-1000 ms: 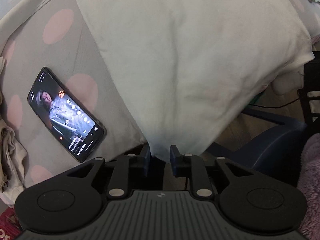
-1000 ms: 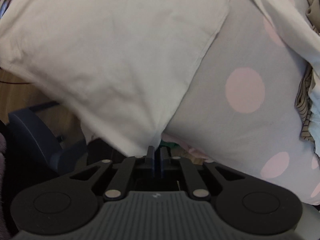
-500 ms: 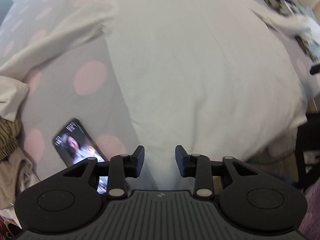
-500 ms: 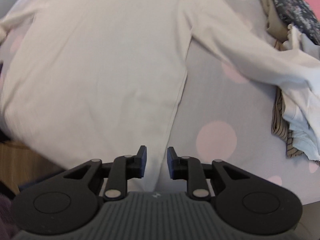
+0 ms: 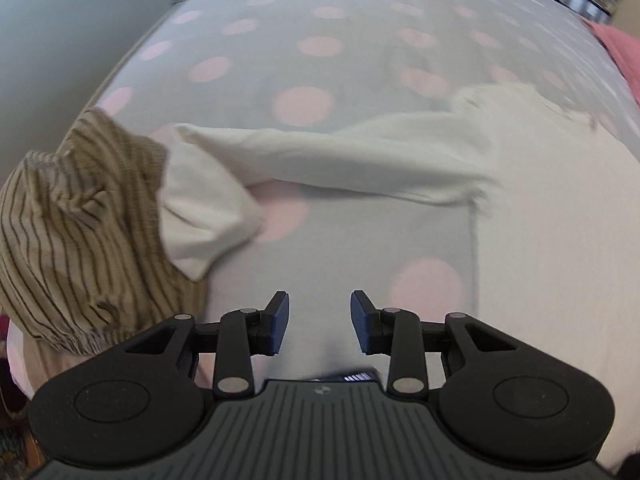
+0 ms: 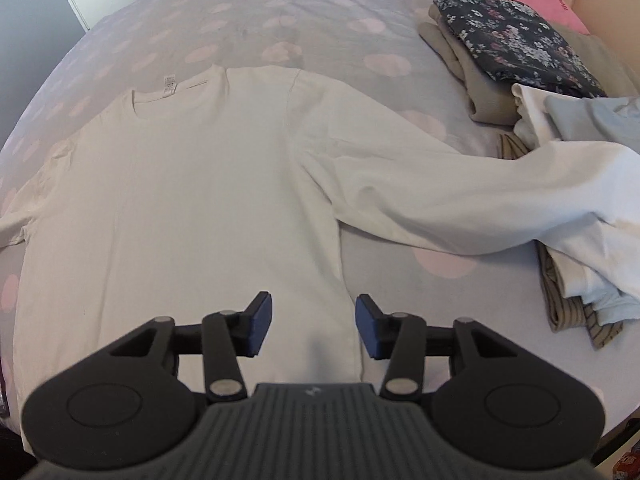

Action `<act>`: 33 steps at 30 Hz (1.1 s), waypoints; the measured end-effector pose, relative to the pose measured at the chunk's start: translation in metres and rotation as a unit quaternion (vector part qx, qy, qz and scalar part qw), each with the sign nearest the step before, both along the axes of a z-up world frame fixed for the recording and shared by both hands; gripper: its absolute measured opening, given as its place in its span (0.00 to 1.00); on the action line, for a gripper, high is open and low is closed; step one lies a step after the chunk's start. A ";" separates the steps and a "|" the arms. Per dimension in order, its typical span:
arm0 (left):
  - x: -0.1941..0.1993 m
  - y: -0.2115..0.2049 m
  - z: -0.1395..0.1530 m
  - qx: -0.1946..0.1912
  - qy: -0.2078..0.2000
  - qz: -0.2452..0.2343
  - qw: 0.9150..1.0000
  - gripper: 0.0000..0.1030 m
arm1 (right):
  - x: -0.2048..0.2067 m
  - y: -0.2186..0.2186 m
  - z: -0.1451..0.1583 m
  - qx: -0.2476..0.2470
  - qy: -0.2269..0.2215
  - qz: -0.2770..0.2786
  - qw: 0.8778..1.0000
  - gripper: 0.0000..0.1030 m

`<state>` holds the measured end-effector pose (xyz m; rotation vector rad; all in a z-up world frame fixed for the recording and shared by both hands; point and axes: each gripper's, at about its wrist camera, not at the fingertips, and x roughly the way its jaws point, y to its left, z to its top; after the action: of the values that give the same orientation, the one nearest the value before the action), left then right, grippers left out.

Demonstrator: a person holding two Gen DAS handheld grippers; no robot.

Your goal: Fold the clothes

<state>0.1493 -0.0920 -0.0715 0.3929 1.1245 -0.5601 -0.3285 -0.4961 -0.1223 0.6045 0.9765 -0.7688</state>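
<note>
At the bottom of each view, the left gripper and right gripper hold their 2 fingers wide, empty. Beyond, the white long-sleeved shirt lies flat mid-frame on the dotted bedsheet. Folded clothes sit upper right.

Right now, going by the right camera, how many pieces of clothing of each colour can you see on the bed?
Cream shirt laid flat: 1
Dark floral garment: 1
Beige garment: 1
Light blue garment: 1
Brown striped garment: 1
White garment in the pile: at least 1
Total: at least 6; the pile hides whatever else it holds.
</note>
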 end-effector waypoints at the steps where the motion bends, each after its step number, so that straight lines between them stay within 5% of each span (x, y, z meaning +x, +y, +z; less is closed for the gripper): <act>1: 0.008 0.003 -0.002 -0.001 -0.001 0.009 1.000 0.31 | 0.008 -0.001 -0.003 -0.001 0.002 0.009 1.000 0.48; 5: 0.034 0.009 -0.009 0.002 -0.015 0.059 0.998 0.37 | 0.037 -0.007 -0.016 -0.007 0.011 0.030 0.999 0.52; 10: 0.050 0.015 -0.022 0.028 -0.090 0.111 0.989 0.46 | 0.064 -0.020 -0.033 0.014 0.005 0.026 1.000 0.52; 16: 0.062 0.011 -0.051 0.065 -0.081 0.113 0.988 0.46 | 0.096 -0.018 -0.052 0.019 0.021 0.053 0.998 0.52; 17: 0.065 0.009 -0.054 0.071 -0.082 0.114 0.988 0.45 | 0.101 -0.017 -0.054 0.019 0.023 0.060 0.998 0.52; 20: 0.074 0.008 -0.054 0.083 -0.082 0.127 0.985 0.22 | 0.115 -0.012 -0.058 0.020 0.029 0.082 0.996 0.52; 22: 0.075 0.007 -0.048 0.072 -0.088 0.131 0.985 0.11 | 0.120 -0.008 -0.057 0.016 0.030 0.095 0.995 0.52; 27: 0.055 -0.006 -0.014 0.048 -0.152 0.098 0.982 0.08 | 0.127 -0.001 -0.054 0.009 0.032 0.115 0.993 0.52; 33: 0.014 -0.023 0.039 -0.042 -0.187 0.030 0.981 0.06 | 0.126 0.005 -0.055 0.012 0.033 0.117 0.992 0.52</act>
<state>0.1631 -0.1155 -0.0322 0.3728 0.7457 -0.4558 -0.2023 -0.4908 -0.1771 0.4771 1.0977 -0.5718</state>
